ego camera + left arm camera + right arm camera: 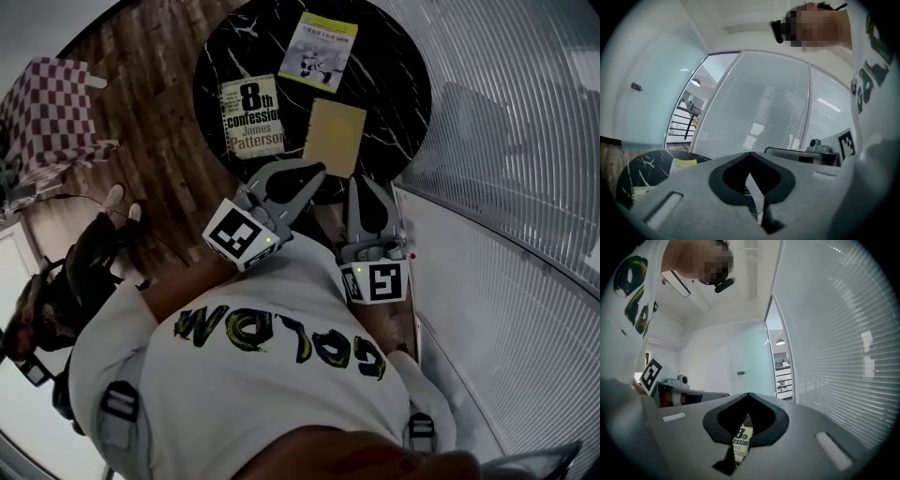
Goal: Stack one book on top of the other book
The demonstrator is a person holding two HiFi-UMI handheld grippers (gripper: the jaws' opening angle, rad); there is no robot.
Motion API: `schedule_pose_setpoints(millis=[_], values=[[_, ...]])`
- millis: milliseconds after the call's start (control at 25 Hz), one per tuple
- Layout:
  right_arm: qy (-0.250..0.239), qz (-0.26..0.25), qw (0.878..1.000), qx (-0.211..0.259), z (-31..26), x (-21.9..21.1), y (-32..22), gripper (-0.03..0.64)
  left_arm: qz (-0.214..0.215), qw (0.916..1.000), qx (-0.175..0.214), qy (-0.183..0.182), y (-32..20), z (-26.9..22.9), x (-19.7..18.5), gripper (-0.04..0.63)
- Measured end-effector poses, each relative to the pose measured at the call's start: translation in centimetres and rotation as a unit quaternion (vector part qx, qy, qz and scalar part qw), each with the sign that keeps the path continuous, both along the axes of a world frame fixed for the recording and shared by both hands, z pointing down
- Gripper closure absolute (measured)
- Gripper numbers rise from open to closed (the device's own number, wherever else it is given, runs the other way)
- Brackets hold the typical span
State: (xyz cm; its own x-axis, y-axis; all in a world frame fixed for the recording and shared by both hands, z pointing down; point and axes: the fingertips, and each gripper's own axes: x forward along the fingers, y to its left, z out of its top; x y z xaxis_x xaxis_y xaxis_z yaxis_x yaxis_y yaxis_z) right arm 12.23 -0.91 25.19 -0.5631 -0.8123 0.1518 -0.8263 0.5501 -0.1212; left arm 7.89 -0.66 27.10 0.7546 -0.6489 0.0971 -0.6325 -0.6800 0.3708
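Three books lie on a round black marble table (394,89). These are a white and yellow "8th confession" paperback (251,117) at the left, a pale green book (319,49) at the far side and a plain yellow book (335,138) at the near edge. My left gripper (312,172) hovers shut and holds nothing, just short of the table's near edge, beside the yellow book. My right gripper (359,181) is shut and holds nothing too, close by on the right. In the right gripper view, the "8th confession" cover (740,442) shows through the gap behind the shut jaws (748,394). In the left gripper view, the shut jaws (750,153) point past the table (640,171).
A chair with a red and white checked seat (52,108) stands on the wooden floor (159,178) left of the table. A dark bag (80,277) lies on the floor at the person's left. A glass wall with blinds (506,141) curves round the right side.
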Motion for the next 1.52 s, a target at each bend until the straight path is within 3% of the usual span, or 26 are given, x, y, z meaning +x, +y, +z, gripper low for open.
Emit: schedule_pose_setpoints(millis=[160,800,1120,1520], values=[[-0.003,0.003,1.000,-0.021,1.9,0.7,0.2,0.614,0.006,0.9994,-0.030,-0.014,0.5,2.4,0.7,0.592],[0.026,0.007,0.998,-0.062,7.3,2.3,-1.7,0.612,0.007,0.9965,-0.056,-0.062,-1.6,7.8,0.9,0.574],[0.041,0.019,0.992,-0.114,13.2,4.0,-3.5,0.562,0.013,0.9920,-0.092,-0.086,-3.6,13.5,1.2,0.551],[0.057,0.020,0.983,-0.173,20.8,5.7,-5.2,0.501,0.001,0.9816,-0.156,-0.110,-4.9,20.8,1.1,0.471]])
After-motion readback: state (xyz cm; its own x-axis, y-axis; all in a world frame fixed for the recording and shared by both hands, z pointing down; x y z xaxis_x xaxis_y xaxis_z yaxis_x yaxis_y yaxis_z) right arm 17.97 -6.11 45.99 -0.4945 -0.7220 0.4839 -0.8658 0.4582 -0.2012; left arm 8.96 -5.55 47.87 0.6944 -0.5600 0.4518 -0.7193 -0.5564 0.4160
